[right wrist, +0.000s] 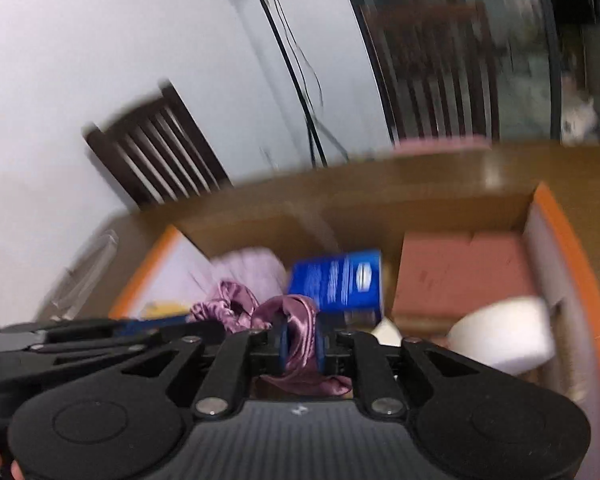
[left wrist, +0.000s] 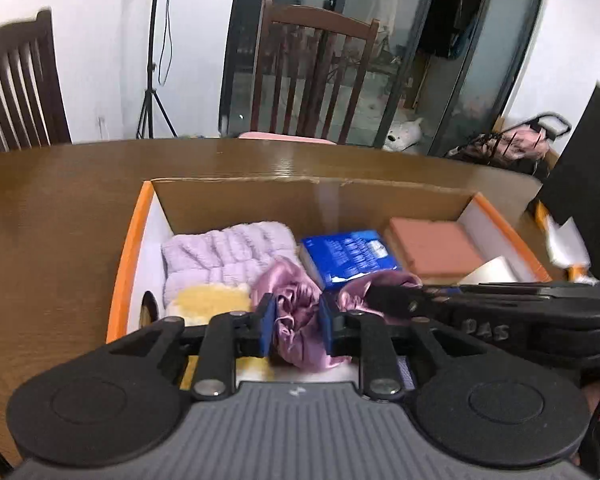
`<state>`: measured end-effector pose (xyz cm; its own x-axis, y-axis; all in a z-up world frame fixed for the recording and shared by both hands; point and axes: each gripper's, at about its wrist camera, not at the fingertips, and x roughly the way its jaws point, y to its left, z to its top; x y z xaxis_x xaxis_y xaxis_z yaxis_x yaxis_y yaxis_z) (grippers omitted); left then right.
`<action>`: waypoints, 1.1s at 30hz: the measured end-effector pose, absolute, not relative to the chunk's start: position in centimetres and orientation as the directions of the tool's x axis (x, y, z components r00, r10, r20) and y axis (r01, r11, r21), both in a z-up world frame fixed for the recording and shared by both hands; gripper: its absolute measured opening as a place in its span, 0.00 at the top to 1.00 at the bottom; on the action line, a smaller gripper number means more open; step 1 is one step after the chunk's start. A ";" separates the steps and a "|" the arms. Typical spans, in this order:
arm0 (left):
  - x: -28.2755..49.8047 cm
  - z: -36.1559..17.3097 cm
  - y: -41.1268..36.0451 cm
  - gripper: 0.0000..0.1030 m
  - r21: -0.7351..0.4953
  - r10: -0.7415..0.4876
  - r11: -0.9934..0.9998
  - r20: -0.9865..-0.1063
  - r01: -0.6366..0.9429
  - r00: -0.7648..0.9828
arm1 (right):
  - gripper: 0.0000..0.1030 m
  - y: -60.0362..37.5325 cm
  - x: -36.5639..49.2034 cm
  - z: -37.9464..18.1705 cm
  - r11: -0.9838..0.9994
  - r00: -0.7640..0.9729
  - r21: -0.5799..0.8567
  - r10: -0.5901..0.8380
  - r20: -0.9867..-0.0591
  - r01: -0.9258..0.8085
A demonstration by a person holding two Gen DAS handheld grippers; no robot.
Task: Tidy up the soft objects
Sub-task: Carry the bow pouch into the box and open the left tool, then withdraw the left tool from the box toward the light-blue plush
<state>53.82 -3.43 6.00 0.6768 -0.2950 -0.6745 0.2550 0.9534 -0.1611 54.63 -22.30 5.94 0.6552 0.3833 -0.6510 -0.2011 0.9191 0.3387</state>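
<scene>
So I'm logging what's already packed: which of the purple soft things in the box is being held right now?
The shiny satin cloth: both the left gripper and right gripper pinch it. The ribbed fluffy lilac towel lies untouched behind it.

A lived-in home is indicated, most likely a dining area. A brown wooden worktop (left wrist: 80,184) is flanked by dark slatted dining chairs (left wrist: 312,68), one fitted with a pink seat cushion (left wrist: 284,136), against plain white walls. Glass sliding doors (left wrist: 452,60) are seen behind, with a bag (left wrist: 516,144) left on the floor and a light stand (left wrist: 152,60) set by the wall.
</scene>
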 end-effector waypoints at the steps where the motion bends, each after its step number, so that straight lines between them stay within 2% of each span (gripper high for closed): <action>1: 53.6 5.8 -3.5 0.73 -0.161 -0.294 0.954 -0.673 0.254 0.679 | 0.83 -22.0 54.6 5.4 0.926 0.644 0.319 0.371 -0.669 -0.202; 2: 53.5 5.7 -3.5 0.68 -0.167 -0.304 0.951 -0.673 0.261 0.675 | 0.82 -21.6 54.6 5.2 0.930 0.641 0.302 0.363 -0.676 -0.208; 5: 53.1 5.8 -3.3 0.66 -0.162 -0.302 0.951 -0.669 0.262 0.679 | 0.78 -21.0 54.4 5.2 0.940 0.642 0.267 0.339 -0.687 -0.211; 8: 52.1 7.0 -3.1 0.57 -0.169 -0.320 0.945 -0.643 0.279 0.696 | 0.63 -21.5 54.3 5.6 0.947 0.640 0.248 0.320 -0.698 -0.203; 9: 51.8 7.6 -2.7 0.55 -0.160 -0.319 0.946 -0.626 0.283 0.712 | 0.59 -21.9 53.9 6.1 0.947 0.651 0.253 0.322 -0.688 -0.201; 13: 48.6 11.2 -1.3 0.52 -0.147 -0.333 0.941 -0.555 0.305 0.762 | 0.55 -24.2 51.3 9.4 0.939 0.711 0.260 0.340 -0.615 -0.225; 15: 46.7 12.8 -0.5 0.49 -0.141 -0.339 0.939 -0.521 0.312 0.784 | 0.43 -25.2 49.1 11.7 0.944 0.745 0.226 0.330 -0.579 -0.242; 20: 42.5 15.3 0.3 0.45 -0.086 -0.330 0.940 -0.468 0.330 0.820 | 0.40 -27.1 44.2 15.7 0.940 0.793 0.199 0.341 -0.505 -0.277; 25: 38.6 15.2 0.2 0.44 -0.053 -0.274 0.959 -0.432 0.279 0.859 | 0.37 -27.7 40.2 17.3 0.947 0.830 0.179 0.321 -0.455 -0.268; 29: 31.3 13.9 1.3 0.28 -0.074 -0.278 0.960 -0.351 0.270 0.894 | 0.33 -27.9 34.5 16.2 0.945 0.865 0.156 0.326 -0.382 -0.287; 32: 26.0 12.0 2.0 0.26 -0.115 -0.304 0.953 -0.336 0.282 0.891 | 0.22 -28.3 28.8 14.1 0.938 0.875 0.145 0.345 -0.340 -0.314; 33: 24.3 11.3 2.4 0.24 -0.130 -0.306 0.952 -0.334 0.278 0.892 | 0.21 -28.5 27.2 13.3 0.937 0.876 0.144 0.348 -0.335 -0.317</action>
<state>24.34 2.35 11.31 0.8915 -0.3061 -0.3339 0.2782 0.9517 -0.1297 27.16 -28.46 13.27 0.8757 0.3476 -0.3352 -0.3168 0.9374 0.1443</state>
